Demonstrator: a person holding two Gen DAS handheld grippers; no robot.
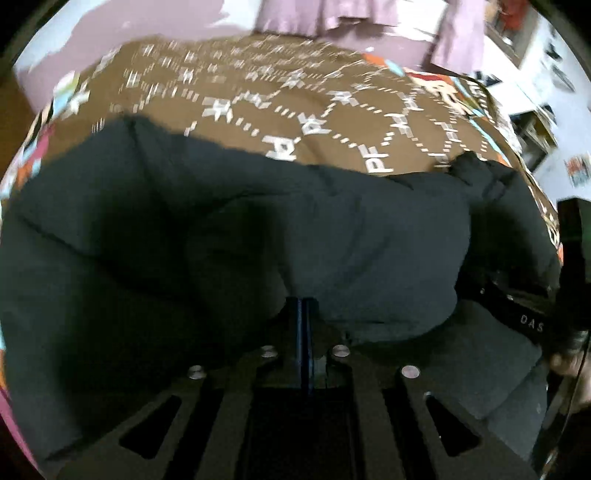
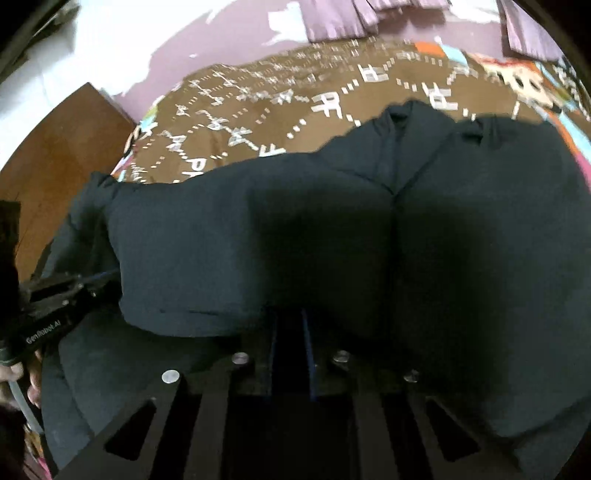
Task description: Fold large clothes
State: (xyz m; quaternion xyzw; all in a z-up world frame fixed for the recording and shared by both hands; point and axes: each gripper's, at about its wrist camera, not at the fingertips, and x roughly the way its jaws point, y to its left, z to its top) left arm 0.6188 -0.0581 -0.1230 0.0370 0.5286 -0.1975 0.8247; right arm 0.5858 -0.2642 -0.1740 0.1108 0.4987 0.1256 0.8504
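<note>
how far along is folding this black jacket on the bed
Partly done: the black padded jacket lies on the brown patterned bedspread with one sleeve folded across. The left gripper and right gripper are shut at its near edge. Further folds remain.

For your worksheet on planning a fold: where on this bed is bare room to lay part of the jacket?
Free: the brown patterned bedspread beyond the black padded jacket, up to the purple curtains. Crowded: the near side, where the jacket bunches against both grippers.
</note>
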